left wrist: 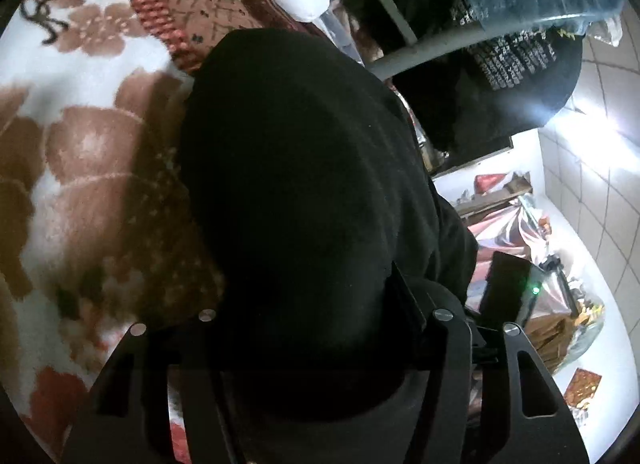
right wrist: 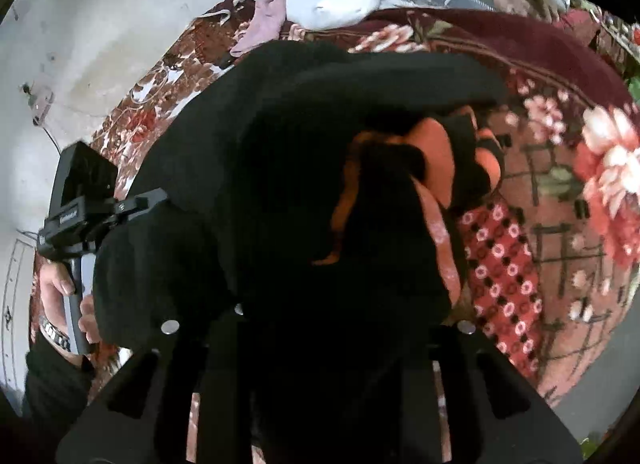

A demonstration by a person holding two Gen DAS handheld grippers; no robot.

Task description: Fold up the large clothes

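A large black garment point(left wrist: 296, 168) fills the middle of the left wrist view and runs down between the arms of my left gripper point(left wrist: 308, 324), burying its fingertips. It lies partly over a floral blanket point(left wrist: 80, 144). In the right wrist view the same black garment point(right wrist: 224, 168) is bunched in my right gripper point(right wrist: 320, 324), whose tips are also hidden. A pink-orange patch point(right wrist: 436, 152) shows through its folds. My left gripper point(right wrist: 160, 200) appears at the left, in a person's hand point(right wrist: 56, 288), with the cloth coming out of its jaws. Both grippers look shut on the cloth.
The maroon flowered bedspread point(right wrist: 560, 204) spreads right of the garment. A white bundle point(right wrist: 332, 4) and a mauve cloth point(right wrist: 272, 4) lie at the far end. Grey metal bars point(left wrist: 400, 56) with hung clothes stand behind. Shiny wrappers point(left wrist: 508, 224) litter the tiled floor point(left wrist: 600, 204).
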